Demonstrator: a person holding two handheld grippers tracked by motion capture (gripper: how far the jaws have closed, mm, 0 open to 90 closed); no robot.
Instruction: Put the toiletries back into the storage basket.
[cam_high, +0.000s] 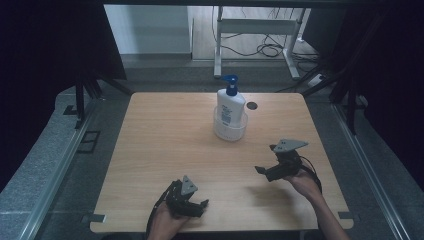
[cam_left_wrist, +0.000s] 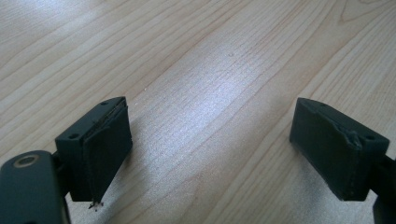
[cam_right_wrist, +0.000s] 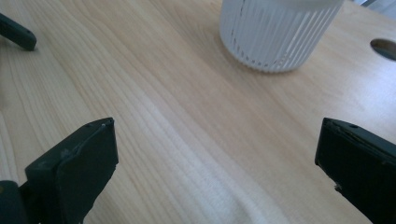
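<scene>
Toward the far edge of the table (cam_high: 150, 150), near its middle, stands a white pump bottle (cam_high: 230, 107) with a blue pump head, set upright inside a ribbed white cup (cam_high: 230, 131); a round hole (cam_high: 251, 106) in the table lies just beside them. We hold our left gripper (cam_high: 202, 204) low by the near edge with its jaws wide apart over bare wood. Our right gripper (cam_high: 260, 170) sits nearer the right edge, jaws likewise spread and empty, pointed toward the cup (cam_right_wrist: 278, 35).

We judge the bottle to be smooth, rigid plastic, somewhat slippery, and of uncertain weight since we cannot tell how full it is. The pump head looks a poor place to grip, as it may turn or press down. We would take the body just above the cup rim, squeezing across its narrower faces, while the cup, light and thin-walled, may lift along unless steadied.
</scene>
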